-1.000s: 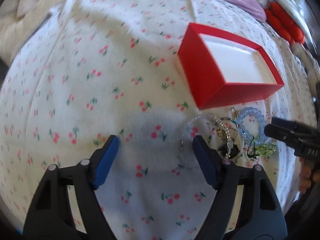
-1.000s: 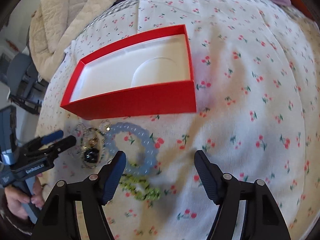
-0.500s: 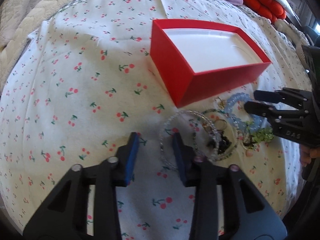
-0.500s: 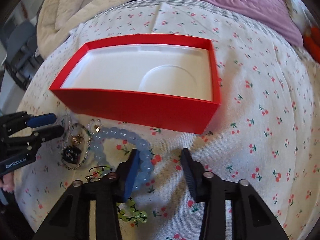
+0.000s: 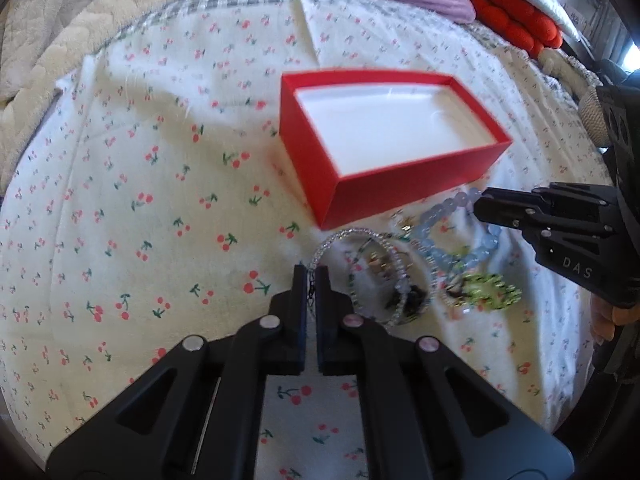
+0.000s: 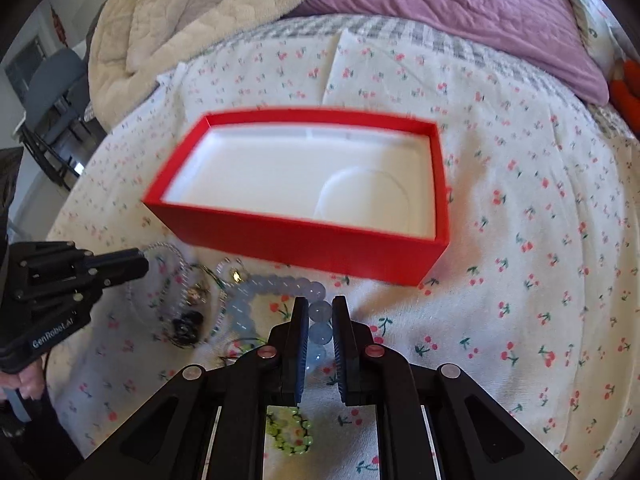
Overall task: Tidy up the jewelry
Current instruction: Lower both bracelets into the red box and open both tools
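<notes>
Now both tools grip: left tool (image 5: 311, 276) pinches the chain (image 5: 310, 294), right tool (image 6: 320, 314) clamps blue beads (image 6: 320, 312); lift into the box (image 6: 320, 256) next.

To your left of the red box (image 5: 384, 152) the bed (image 5: 120, 200) is bare cherry-print sheet, wide enough for a tool to pass. Beside the box's near wall the tangle of bracelets (image 6: 224, 304) fills the narrow strip, and both tools crowd it from opposite sides. The box stands open-topped, its white floor reachable from above. Blankets (image 6: 180, 20) pile beyond it.
</notes>
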